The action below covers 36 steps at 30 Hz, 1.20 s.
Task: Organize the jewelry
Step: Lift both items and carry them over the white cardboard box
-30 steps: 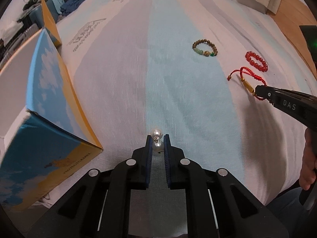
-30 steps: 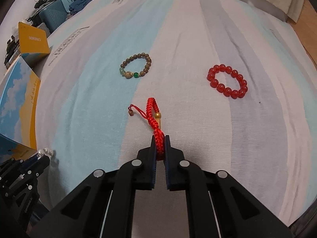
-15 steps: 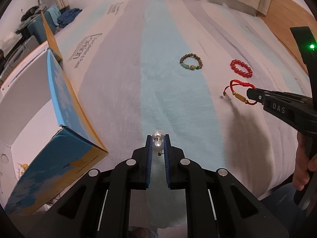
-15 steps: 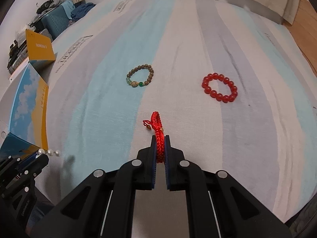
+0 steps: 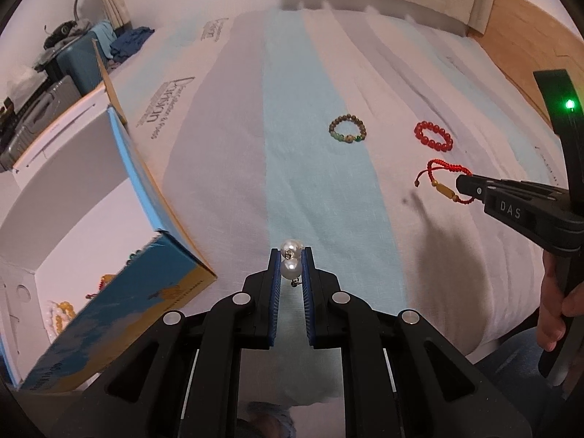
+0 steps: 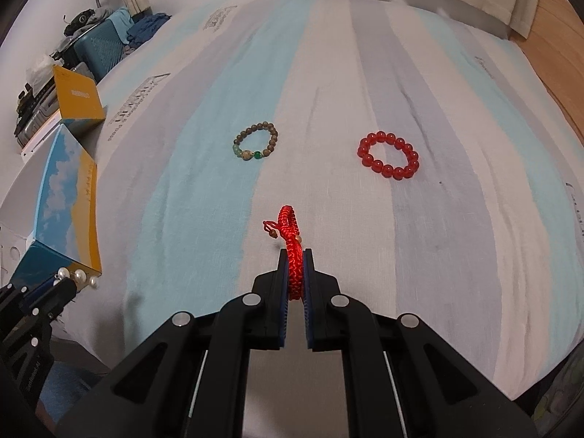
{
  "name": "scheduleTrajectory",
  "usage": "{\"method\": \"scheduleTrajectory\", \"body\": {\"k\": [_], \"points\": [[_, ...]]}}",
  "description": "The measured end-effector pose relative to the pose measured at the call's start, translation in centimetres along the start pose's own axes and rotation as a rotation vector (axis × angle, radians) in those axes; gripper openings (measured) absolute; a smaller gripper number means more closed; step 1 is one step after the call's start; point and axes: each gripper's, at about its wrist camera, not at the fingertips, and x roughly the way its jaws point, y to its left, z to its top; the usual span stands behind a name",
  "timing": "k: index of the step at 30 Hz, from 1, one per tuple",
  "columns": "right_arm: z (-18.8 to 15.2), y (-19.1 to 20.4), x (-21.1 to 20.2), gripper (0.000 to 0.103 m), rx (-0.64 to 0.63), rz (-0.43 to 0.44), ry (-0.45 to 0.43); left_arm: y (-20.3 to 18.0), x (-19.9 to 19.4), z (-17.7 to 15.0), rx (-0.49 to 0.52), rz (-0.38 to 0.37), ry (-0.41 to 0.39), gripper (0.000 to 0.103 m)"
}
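Pearls (image 5: 291,260) pinched in your left gripper (image 5: 291,268), fingers clenched on them, held off the bed (image 5: 226,168) beside the open box (image 5: 120,226). Your right gripper (image 6: 295,273) clamps the red cord bracelet (image 6: 292,244), also aloft. Both tilt steeply downward; wooden bead bracelet (image 6: 255,141) and red bead bracelet (image 6: 388,156) lie beyond.

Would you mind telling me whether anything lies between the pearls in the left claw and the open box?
Nothing visible does. The pearls hang clear of the bed, and the box sits open just to their left, its near wall the only edge to clear.
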Motion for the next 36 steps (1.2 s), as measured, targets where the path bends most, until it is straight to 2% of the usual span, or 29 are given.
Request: {"method": "scheduleTrajectory", "body": {"k": [21,30,36], "points": [[1.7,4.2,-5.0,0.006,-0.033,0.015,-0.065,2.3,-5.3,1.2,-0.002,0.036,-0.063,0.010],[2.7,7.7,-6.4,0.006,-0.066,0.038,-0.077,5.2,-8.5,2.5,-0.043,0.048,-0.099,0.010],[3.4,11.7,-7.6,0.006,-0.107,0.059,-0.092,8.2,-9.9,2.5,-0.081,0.082,-0.106,0.010]]}}
